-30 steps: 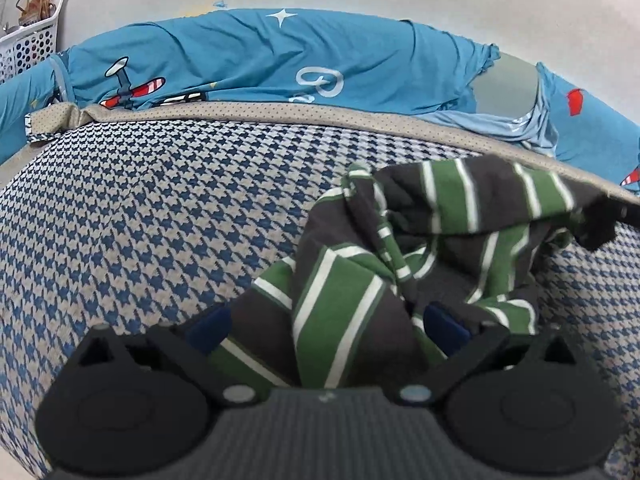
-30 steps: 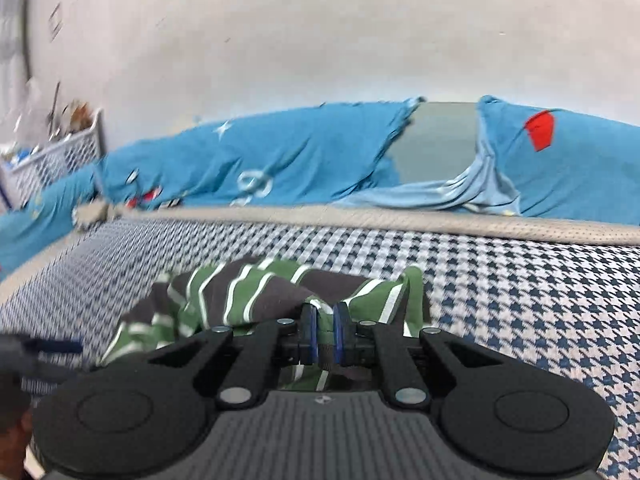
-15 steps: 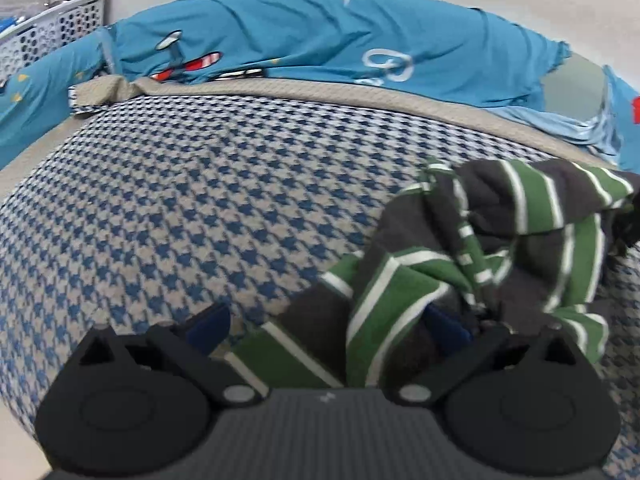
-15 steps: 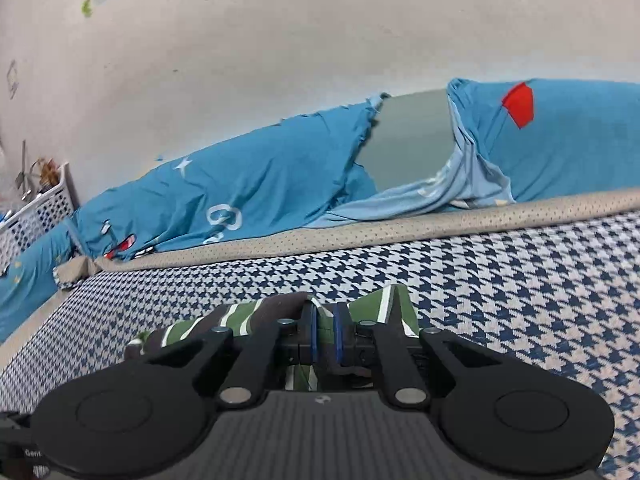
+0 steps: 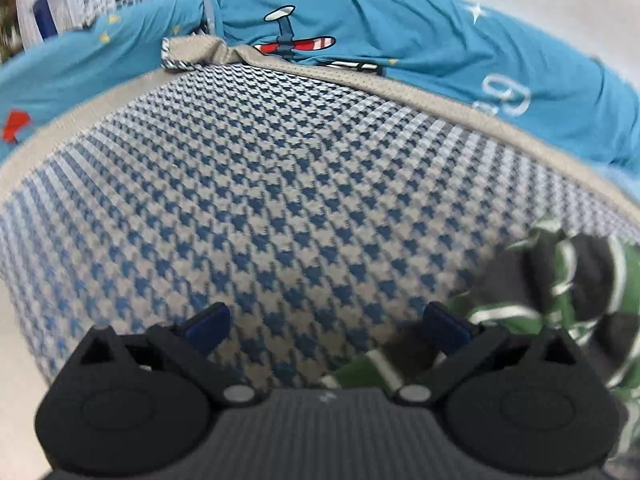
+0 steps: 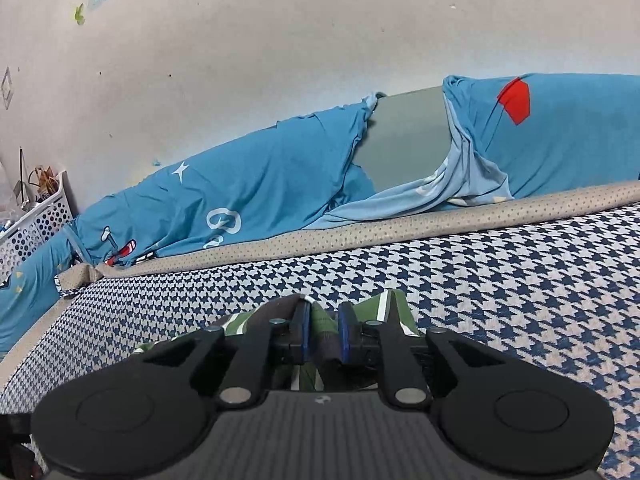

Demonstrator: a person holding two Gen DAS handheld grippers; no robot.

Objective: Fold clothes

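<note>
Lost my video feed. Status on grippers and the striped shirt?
Left gripper jaws wide, empty. Right gripper jaws opening, striped shirt between them, bunched on houndstooth cover. Nothing in the way.

You are looking at a garment (image 5: 560, 280) striped in green, dark grey and thin white lines; it lies on a bed cover (image 5: 280, 208) in a blue and pale grey houndstooth check. Along the cover's far edge runs a beige border (image 6: 400, 228) with small dots. Behind it the bedding (image 6: 260, 184) is bright blue, printed with a white star, a white ring motif, a red patch and a red-and-white propeller plane. Your left gripper (image 5: 326, 326) and right gripper (image 6: 324, 330) are black with blue pads. The basket (image 6: 36, 224) at the far left corner is white and perforated.
</note>
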